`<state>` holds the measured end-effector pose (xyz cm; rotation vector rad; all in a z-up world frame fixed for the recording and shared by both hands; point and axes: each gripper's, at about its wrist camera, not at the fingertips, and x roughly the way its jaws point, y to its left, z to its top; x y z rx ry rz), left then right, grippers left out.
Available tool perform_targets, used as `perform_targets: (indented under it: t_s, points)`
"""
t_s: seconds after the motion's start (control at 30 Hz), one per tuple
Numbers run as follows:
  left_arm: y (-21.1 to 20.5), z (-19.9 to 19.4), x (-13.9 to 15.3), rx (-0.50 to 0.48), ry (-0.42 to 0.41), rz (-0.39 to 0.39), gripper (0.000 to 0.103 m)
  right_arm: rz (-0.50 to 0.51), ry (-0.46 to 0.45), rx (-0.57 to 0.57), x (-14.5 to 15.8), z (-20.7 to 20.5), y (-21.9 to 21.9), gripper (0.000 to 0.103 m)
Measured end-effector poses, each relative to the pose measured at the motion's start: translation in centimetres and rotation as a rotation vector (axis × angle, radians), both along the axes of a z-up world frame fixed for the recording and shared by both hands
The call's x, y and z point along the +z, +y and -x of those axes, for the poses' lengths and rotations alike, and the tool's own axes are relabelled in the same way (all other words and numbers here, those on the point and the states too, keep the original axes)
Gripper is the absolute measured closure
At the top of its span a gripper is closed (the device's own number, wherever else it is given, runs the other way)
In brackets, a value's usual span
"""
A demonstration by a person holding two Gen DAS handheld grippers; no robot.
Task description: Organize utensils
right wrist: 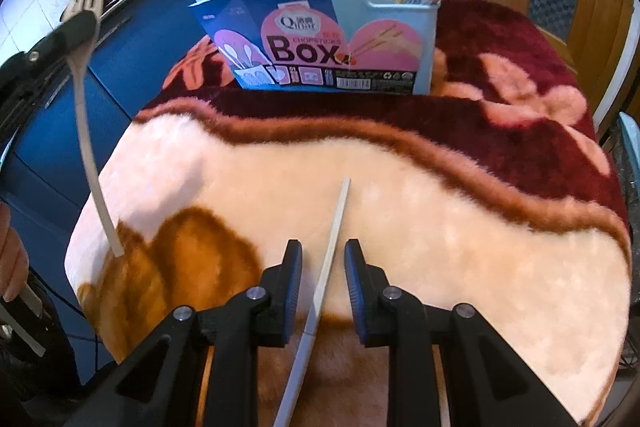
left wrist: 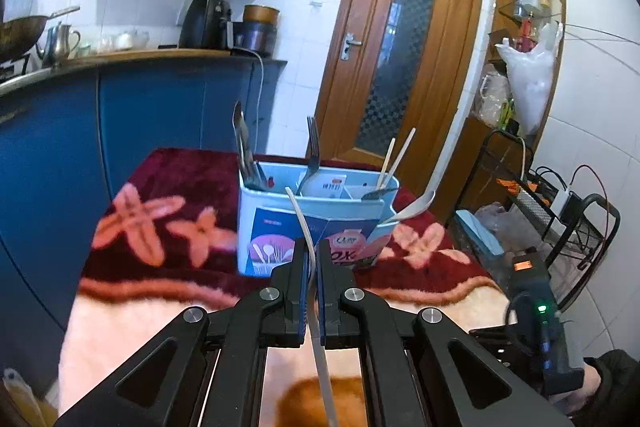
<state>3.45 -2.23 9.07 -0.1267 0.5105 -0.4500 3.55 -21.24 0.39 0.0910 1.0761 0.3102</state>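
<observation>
While left tongs [left wrist: 312,263] pinch one fork [right wrist: 82,27] — one chopstick [right wrist: 330,247] between right tongs [right wrist: 322,259].

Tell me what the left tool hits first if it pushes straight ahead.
Most likely the blue utensil box, right in line beyond the left tool. The fork it grips would probably touch the box's front wall first; depth is unclear.

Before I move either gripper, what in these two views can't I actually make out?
- Left wrist: head of the white fork held by the left gripper shows edge-on; its handle is cut off by the bottom edge.
- Right wrist: near end of the white chopstick between the right gripper's open fingers leaves the frame.
- Both views: utensil box compartment floors are hidden by its walls.
</observation>
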Motion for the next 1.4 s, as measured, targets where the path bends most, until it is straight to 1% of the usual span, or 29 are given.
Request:
perform_targets:
  t_s: [0.1,0.17,0.2,0.23,0.3,0.37,0.5,0.6,0.77,0.87,0.97,1.1,1.23,1.4]
  points:
    - [0.2,-0.2,0.5,0.003,-0.012,0.01,0.1,-0.025,0.026,-0.008,-0.2,-0.7,-0.3,0.078]
    - [0.2,-0.4,0.9,0.008,-0.03,0.012,0.1,-0.019,0.029,0.002,-0.2,-0.8,-0.2,0.08]
    - [0.2,-0.5,1.1,0.011,-0.036,0.01,0.1,-0.009,0.026,0.003,-0.2,-0.8,-0.2,0.089]
    - [0.2,-0.7,1.5,0.018,-0.049,0.005,0.1,0.003,0.02,0.002,-0.2,-0.8,-0.3,0.092]
    - [0.0,-1.0,2.1,0.032,-0.07,-0.001,0.1,-0.033,0.011,-0.001,-0.2,-0.8,-0.8,0.095]
    - [0.0,-1.4,2.8,0.043,-0.093,-0.002,0.1,-0.078,-0.018,-0.008,0.3,-0.5,-1.4,0.096]
    - [0.0,-2.4,4.5,0.071,-0.157,0.017,0.1,-0.131,-0.156,-0.022,2.6,0.6,-2.2,0.097]
    - [0.0,-3.2,5.9,0.089,-0.201,0.033,0.1,-0.153,-0.284,-0.037,5.0,1.3,-2.9,0.097]
    - [-0.6,-4.7,7.9,0.139,-0.299,0.05,0.1,-0.153,-0.494,-0.089,8.5,1.7,-4.1,0.097]
    - [-0.9,-5.7,8.5,0.191,-0.371,0.051,0.1,-0.166,-0.57,-0.137,10.4,1.3,-5.2,0.097]
    - [-1.3,-6.8,8.6,0.219,-0.414,0.046,0.1,-0.162,-0.66,-0.177,12.7,0.3,-6.1,0.097]
    - [-2.3,-8.3,7.9,0.238,-0.43,0.016,0.1,-0.141,-0.762,-0.217,15.1,-1.1,-6.4,0.097]
    - [-3.0,-9.8,6.5,0.244,-0.393,0.008,0.1,-0.103,-0.844,-0.239,16.8,-2.8,-5.8,0.097]
    - [-3.3,-11.0,5.0,0.243,-0.358,0.005,0.1,-0.031,-0.9,-0.239,16.9,-5.9,-4.1,0.097]
